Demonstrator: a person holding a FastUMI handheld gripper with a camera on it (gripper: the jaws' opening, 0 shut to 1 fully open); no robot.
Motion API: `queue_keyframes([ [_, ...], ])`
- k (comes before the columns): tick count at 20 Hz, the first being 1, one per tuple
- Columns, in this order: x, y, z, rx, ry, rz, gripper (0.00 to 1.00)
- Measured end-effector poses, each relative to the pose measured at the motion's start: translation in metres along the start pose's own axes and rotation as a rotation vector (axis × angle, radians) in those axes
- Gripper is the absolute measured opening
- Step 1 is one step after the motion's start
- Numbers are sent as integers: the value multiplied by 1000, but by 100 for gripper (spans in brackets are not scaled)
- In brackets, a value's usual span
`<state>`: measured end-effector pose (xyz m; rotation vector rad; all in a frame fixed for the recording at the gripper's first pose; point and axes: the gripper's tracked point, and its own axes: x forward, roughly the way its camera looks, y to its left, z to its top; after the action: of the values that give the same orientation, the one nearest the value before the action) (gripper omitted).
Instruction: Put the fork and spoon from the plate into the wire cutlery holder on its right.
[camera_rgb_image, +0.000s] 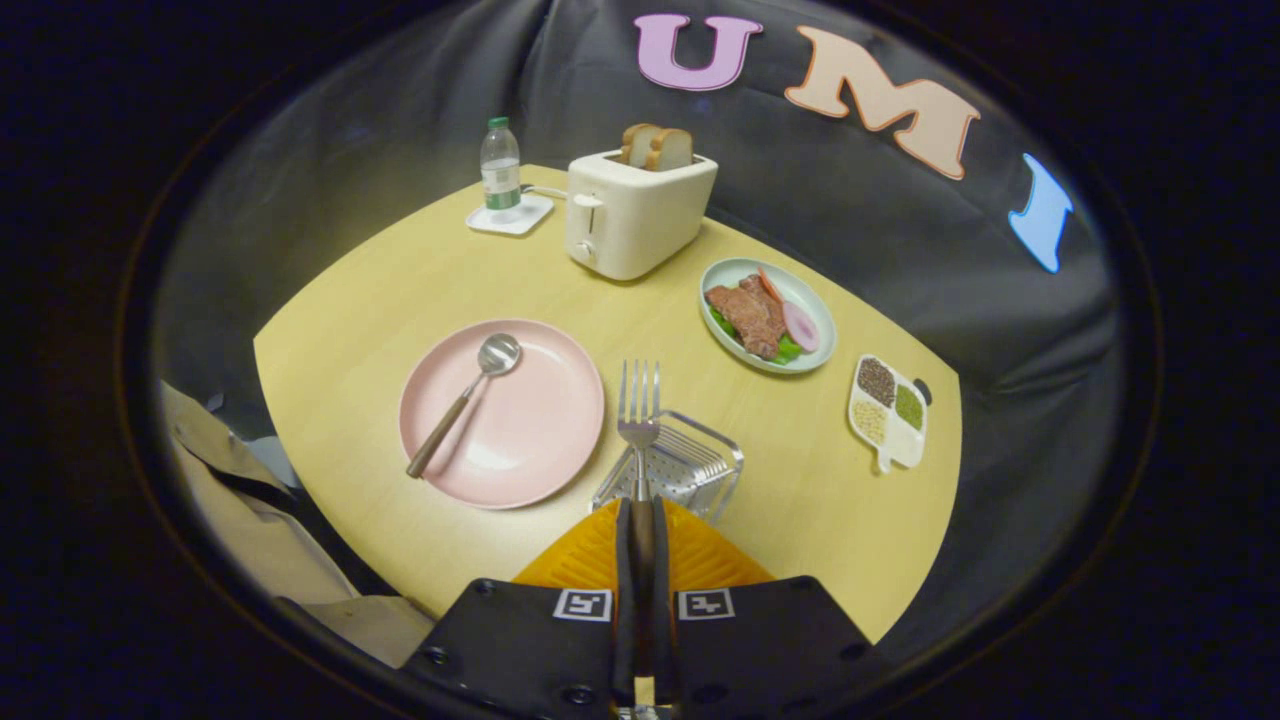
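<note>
The gripper (641, 520) is closed down to a thin slit, both fingers pressed on the handle of the fork (638, 410). Fork sticks straight out ahead of the fingers, tines pointing away, held up w/ its head over the near-left corner of the wire cutlery holder (690, 465). Holder sits on the yellow table (400, 270), just right of the pink plate (530, 420) and just ahead of the fingers. The spoon (470, 395) lies on the plate, bowl toward the far side, brown handle slanting back to the plate's near-left rim.

Further back: a cream toaster (630, 215) w/ bread (657, 148) sticking up from the slots, and left of it a water bottle (500, 168) on a white coaster (512, 216). Right of the toaster, an oval dish of meat & veg (767, 314); beyond that to the right, a small divided tray of grains (889, 410). A beige sleeve (250, 520) shows at the table's near-left edge.
</note>
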<state>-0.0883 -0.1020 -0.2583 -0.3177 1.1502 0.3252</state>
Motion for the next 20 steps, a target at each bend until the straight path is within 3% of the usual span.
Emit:
queue_keyframes([
  [9,-2,-22,-34,-73,183,58,10],
  [14,9,-18,-45,-47,306,89,10],
  [20,20,-7,-34,-13,363,122,10],
])
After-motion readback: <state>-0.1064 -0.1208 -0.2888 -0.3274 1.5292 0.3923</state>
